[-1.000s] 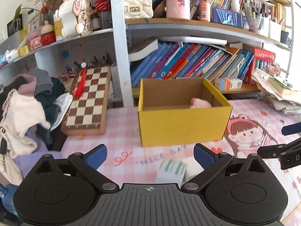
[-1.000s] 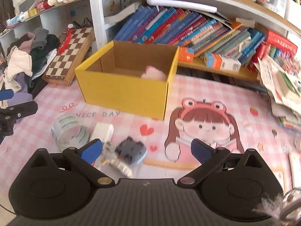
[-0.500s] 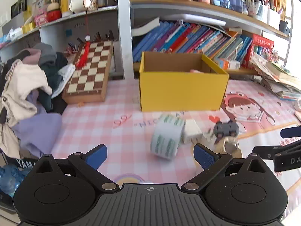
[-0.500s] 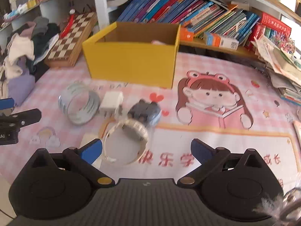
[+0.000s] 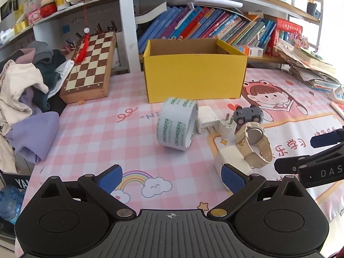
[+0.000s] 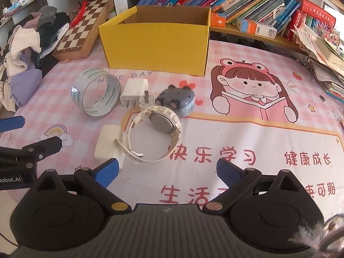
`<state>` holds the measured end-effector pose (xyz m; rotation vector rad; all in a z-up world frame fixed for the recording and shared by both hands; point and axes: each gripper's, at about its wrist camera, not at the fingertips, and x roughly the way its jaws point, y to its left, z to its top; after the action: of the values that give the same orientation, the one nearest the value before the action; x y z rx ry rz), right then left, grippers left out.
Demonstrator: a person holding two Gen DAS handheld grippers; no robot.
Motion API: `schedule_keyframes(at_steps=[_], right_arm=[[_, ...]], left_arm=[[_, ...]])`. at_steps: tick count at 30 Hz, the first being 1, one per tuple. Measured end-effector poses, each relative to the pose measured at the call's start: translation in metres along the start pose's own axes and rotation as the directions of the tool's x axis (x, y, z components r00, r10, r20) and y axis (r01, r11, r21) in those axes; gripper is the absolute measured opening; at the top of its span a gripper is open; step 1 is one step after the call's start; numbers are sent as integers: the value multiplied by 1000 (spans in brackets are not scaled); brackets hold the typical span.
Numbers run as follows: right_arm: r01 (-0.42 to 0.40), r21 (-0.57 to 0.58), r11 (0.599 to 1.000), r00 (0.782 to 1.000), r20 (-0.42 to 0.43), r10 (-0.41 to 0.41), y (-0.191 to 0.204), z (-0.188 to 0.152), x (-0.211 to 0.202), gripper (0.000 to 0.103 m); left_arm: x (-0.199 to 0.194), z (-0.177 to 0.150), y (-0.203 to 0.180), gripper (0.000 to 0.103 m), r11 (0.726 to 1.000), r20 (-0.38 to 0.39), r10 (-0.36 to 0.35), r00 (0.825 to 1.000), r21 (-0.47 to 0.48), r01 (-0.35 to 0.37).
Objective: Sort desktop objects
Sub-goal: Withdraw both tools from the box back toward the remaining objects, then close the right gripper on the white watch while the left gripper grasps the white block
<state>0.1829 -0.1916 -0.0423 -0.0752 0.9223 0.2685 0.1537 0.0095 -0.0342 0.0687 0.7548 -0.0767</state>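
A yellow cardboard box stands open at the back of the pink mat. In front of it lie a tape roll, a white charger, a small plug adapter, a grey toy car, a cream wristwatch and a white block. My left gripper is open and empty, low in front of the tape. My right gripper is open and empty, just before the watch.
A chessboard leans at the back left beside a heap of clothes. Book-filled shelves run behind the box. Stacked papers sit at the right edge.
Both grippers have pulled back from the box and lowered; the tape, charger, car and watch now lie ahead of them. The pink item inside the box has dropped out of sight.
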Motion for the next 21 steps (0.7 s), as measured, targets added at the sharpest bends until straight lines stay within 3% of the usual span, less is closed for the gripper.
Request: schedule_keyframes(at_steps=[5, 21], right_arm=[[-5, -27, 1000, 1000, -17, 4, 4, 0, 6, 99], [-42, -56, 998, 999, -26, 41, -8, 21, 23, 96]], left_arm=[[3, -3, -3, 100, 999, -24, -8, 1000, -35, 7], [19, -1, -20, 100, 1000, -67, -18, 998, -15, 17]])
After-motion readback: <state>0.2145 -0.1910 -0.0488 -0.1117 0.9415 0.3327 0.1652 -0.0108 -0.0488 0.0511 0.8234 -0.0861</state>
